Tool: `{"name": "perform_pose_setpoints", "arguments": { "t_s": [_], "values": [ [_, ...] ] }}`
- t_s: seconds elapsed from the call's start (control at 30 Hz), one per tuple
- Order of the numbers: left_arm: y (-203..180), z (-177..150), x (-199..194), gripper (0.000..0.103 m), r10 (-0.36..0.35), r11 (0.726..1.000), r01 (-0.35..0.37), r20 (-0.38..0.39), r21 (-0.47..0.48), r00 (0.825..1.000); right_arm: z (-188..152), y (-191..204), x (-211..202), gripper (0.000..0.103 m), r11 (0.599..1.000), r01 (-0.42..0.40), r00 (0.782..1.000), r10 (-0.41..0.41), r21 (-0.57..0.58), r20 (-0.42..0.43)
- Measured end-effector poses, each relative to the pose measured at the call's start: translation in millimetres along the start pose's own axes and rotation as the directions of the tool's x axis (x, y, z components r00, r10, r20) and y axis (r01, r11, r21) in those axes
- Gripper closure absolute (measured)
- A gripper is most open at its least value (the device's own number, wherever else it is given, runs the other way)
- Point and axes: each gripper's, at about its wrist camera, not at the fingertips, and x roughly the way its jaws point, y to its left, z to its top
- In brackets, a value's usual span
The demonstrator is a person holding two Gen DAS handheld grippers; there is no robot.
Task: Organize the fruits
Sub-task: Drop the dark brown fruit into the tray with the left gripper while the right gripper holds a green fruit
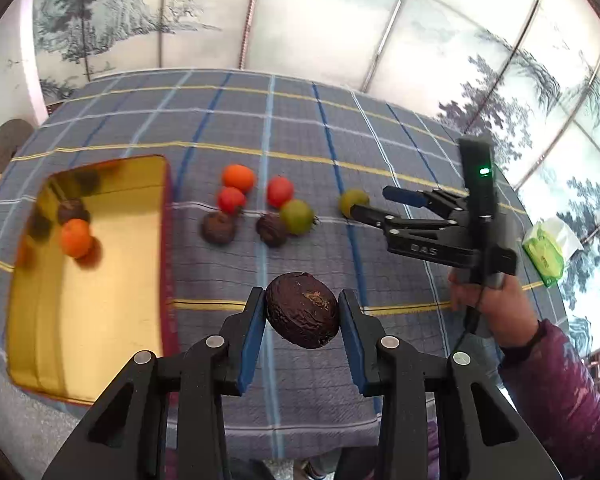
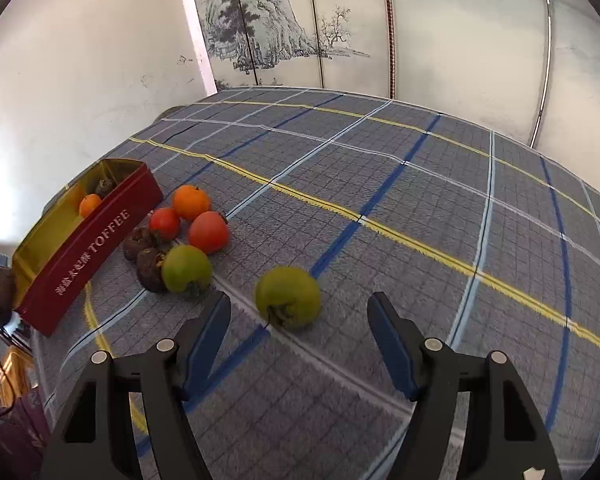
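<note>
My left gripper [image 1: 302, 300] is shut on a dark wrinkled fruit [image 1: 302, 310], held above the checked cloth right of the gold tin [image 1: 100, 280]. The tin holds an orange fruit [image 1: 75, 237] and a dark fruit [image 1: 71, 210]. My right gripper [image 2: 298, 308] is open, its fingers on either side of a green fruit [image 2: 287, 296] that lies on the cloth; it also shows in the left wrist view [image 1: 370, 203]. A cluster lies between: an orange fruit [image 1: 238, 177], two red fruits [image 1: 280, 191], a green fruit [image 1: 297, 216], two dark fruits [image 1: 218, 228].
The red tin wall reads TOFFEE [image 2: 88, 256]. A green tissue pack [image 1: 544, 252] lies at the table's right edge. A painted folding screen [image 1: 300, 12] stands behind the table. The checked cloth [image 2: 420, 208] stretches far to the back right.
</note>
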Motion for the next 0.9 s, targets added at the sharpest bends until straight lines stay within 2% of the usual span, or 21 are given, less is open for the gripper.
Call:
{"name": "perform_pose_setpoints", "arguments": {
  "t_s": [0.03,0.1,0.13,0.2,0.23,0.3,0.4,0.53,0.63,0.9],
  "values": [
    [4.9,0.2,-5.2,0.065,0.003,1.000,-0.003,0.009,-0.009,1.000,2.0,0.2,5.1,0.037,1.000,0.004,1.000,-0.004,-0.004,-0.010],
    [10.3,-0.1,-11.0,0.065,0.010,1.000,-0.010,0.018,-0.020,1.000,4.1,0.5,14.7,0.049,1.000,0.010,0.999,-0.010,-0.004,-0.037],
    [14.0,-0.3,-14.0,0.065,0.015,1.000,-0.014,0.023,-0.028,1.000,4.4,0.6,18.9,0.051,1.000,0.000,0.999,0.000,0.004,-0.051],
    [23.1,-2.5,-20.3,0.065,0.028,0.999,-0.027,0.033,-0.046,0.999,3.8,4.5,21.0,0.066,1.000,-0.021,0.998,0.022,0.004,-0.055],
    [28.3,-3.1,-22.6,0.065,0.034,0.998,-0.032,0.037,-0.055,0.999,2.8,9.2,21.0,0.070,1.000,-0.020,0.998,0.019,-0.011,-0.056],
    [42.2,-4.5,-26.9,0.065,0.055,0.995,-0.051,0.046,-0.081,0.997,0.9,13.9,18.7,0.070,1.000,0.004,0.999,-0.005,-0.023,-0.053],
    [69.8,-7.6,-32.0,0.065,0.087,0.988,-0.081,0.045,-0.132,0.995,-7.7,6.8,4.7,0.070,0.999,0.002,1.000,-0.001,0.049,-0.022],
    [108.2,-10.5,-37.4,0.065,0.159,0.975,-0.147,0.061,-0.169,0.985,-27.4,-6.3,-23.5,0.070,0.990,0.058,0.998,-0.061,0.128,0.019],
    [134.1,-12.9,-37.8,0.065,0.204,0.965,-0.190,0.064,-0.180,0.977,-40.2,-16.2,-35.6,0.070,0.981,0.094,0.995,-0.098,0.171,0.016],
    [172.6,-19.0,-23.4,0.065,0.244,0.954,-0.232,0.039,-0.191,0.969,-50.8,-22.9,-41.5,0.070,0.970,0.148,0.989,-0.150,0.192,-0.004]
  ]
}}
